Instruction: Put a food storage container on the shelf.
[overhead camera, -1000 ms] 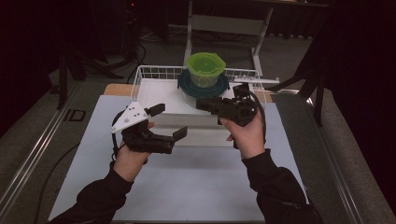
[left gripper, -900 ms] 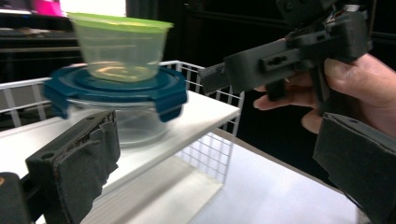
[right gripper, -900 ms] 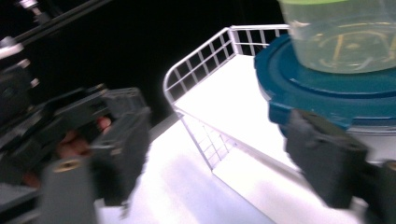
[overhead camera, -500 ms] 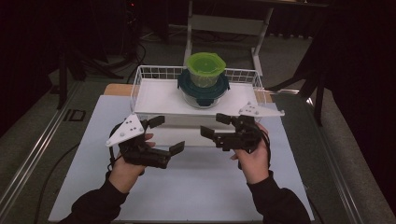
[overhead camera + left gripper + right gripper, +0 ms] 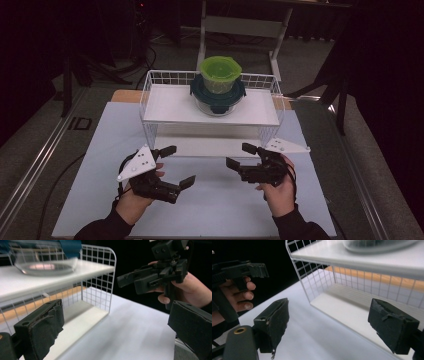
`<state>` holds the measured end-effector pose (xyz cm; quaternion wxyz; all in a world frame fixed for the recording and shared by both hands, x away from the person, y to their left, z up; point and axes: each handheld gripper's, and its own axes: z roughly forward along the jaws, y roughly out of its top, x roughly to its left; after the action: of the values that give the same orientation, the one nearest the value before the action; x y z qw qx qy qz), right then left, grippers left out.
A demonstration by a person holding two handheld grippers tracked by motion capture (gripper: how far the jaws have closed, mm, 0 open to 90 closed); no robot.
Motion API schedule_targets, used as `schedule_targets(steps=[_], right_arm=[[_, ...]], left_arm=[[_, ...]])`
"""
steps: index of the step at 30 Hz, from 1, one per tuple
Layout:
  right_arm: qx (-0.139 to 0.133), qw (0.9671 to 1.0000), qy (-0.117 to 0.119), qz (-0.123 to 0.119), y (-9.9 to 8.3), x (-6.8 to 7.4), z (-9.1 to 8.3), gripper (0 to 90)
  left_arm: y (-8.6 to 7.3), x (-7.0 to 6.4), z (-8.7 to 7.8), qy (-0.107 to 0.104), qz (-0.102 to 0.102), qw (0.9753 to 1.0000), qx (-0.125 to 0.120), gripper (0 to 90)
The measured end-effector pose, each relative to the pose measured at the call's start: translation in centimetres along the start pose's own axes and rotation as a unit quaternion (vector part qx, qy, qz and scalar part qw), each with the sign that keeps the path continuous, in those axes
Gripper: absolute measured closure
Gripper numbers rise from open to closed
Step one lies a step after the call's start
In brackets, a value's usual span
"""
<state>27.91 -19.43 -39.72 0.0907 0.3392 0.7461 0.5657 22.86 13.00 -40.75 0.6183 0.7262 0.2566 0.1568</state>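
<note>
A white wire rack (image 5: pixel 150 100) stands at the far middle of the table, its shelf holding a stack of bowls: a green bowl (image 5: pixel 220 74) on a dark teal one (image 5: pixel 202 92) over a clear glass bowl (image 5: pixel 217 106). My left gripper (image 5: pixel 177 166) hovers in front of the rack's left end, open and empty. My right gripper (image 5: pixel 241 155) hovers in front of the right end, also open and empty. In the left gripper view the glass bowl (image 5: pixel 45 263) sits on the shelf above its jaws, with the other gripper (image 5: pixel 150 277) beyond.
A white mat (image 5: pixel 215 210) covers the table under both hands. The rack's lower shelf (image 5: pixel 342 307) lies just ahead of the right gripper's jaws. A chair frame (image 5: pixel 245 25) stands behind the table, and metal rails (image 5: pixel 35 165) run along the table's sides.
Both grippers have drawn back from the rack toward the person and moved lower over the mat. The bowls stay stacked on the shelf.
</note>
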Motion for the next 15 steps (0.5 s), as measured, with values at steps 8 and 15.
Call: schedule_targets(steps=[8, 15], right_arm=[[0.015, 0.9996, -0.009, 0.022, -4.3, -1.2, -0.6, 16.4], [0.025, 0.9991, -0.02, 0.029, -7.0, -1.8, -1.1, 16.4]], left_arm=[[-3.1, 0.3, 0.3, -0.008, -0.007, 0.9997, 0.021, 0.2], [-5.2, 0.2, 0.3, -0.006, -0.011, 0.9994, 0.032, 0.3]])
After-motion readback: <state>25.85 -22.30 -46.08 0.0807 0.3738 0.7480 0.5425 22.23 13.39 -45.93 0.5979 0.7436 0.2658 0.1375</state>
